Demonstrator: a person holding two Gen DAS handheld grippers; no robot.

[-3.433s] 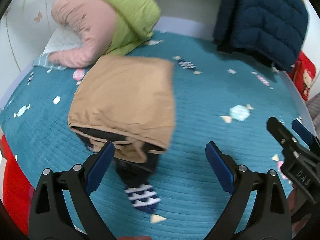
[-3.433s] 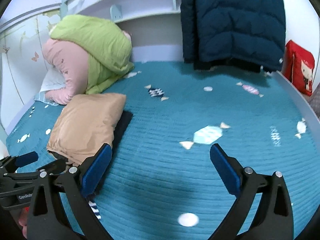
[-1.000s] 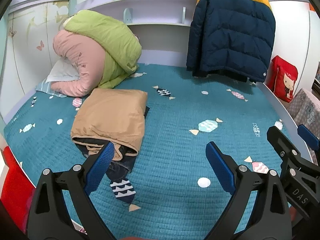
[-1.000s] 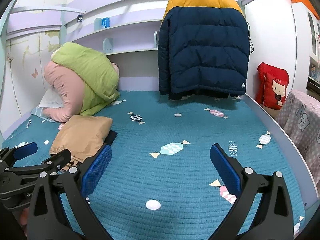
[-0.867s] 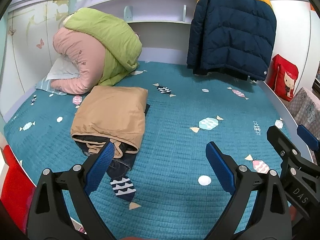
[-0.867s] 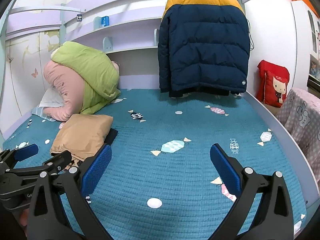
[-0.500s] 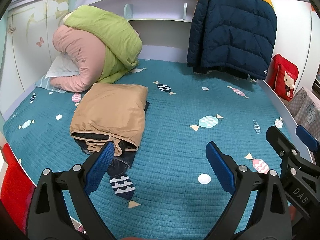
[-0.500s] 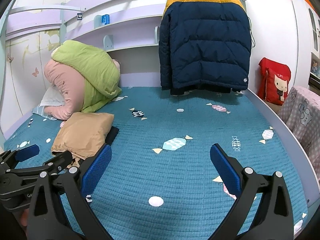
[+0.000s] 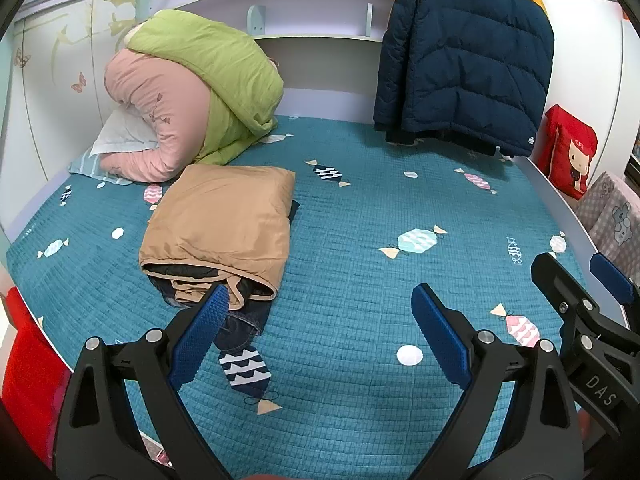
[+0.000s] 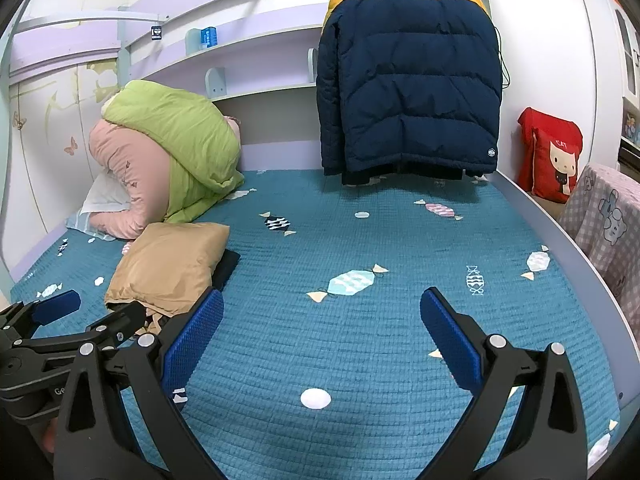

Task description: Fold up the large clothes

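A folded tan jacket point(image 9: 224, 220) with a dark lining lies on the teal bedspread point(image 9: 360, 280), on top of a dark garment point(image 9: 240, 316) that sticks out at its near end. It also shows in the right wrist view as the tan jacket point(image 10: 168, 268) at the left. My left gripper point(image 9: 320, 320) is open over the bedspread, its left finger just in front of the jacket's near end, holding nothing. My right gripper point(image 10: 320, 320) is open and empty over bare bedspread, to the right of the jacket. A navy and yellow puffer coat point(image 10: 408, 80) hangs at the back.
A rolled green and pink quilt point(image 9: 192, 96) sits on a pillow at the back left. A red cushion point(image 10: 552, 156) leans at the right wall, with a checked cloth point(image 10: 608, 224) nearer. Shelves point(image 10: 256, 40) run along the headboard. The bed's white edge point(image 10: 568, 240) curves along the right.
Both grippers have drawn back and risen from the bed since the earliest frames, so more of the room shows. Over the last second the views barely shift. The jacket stays put.
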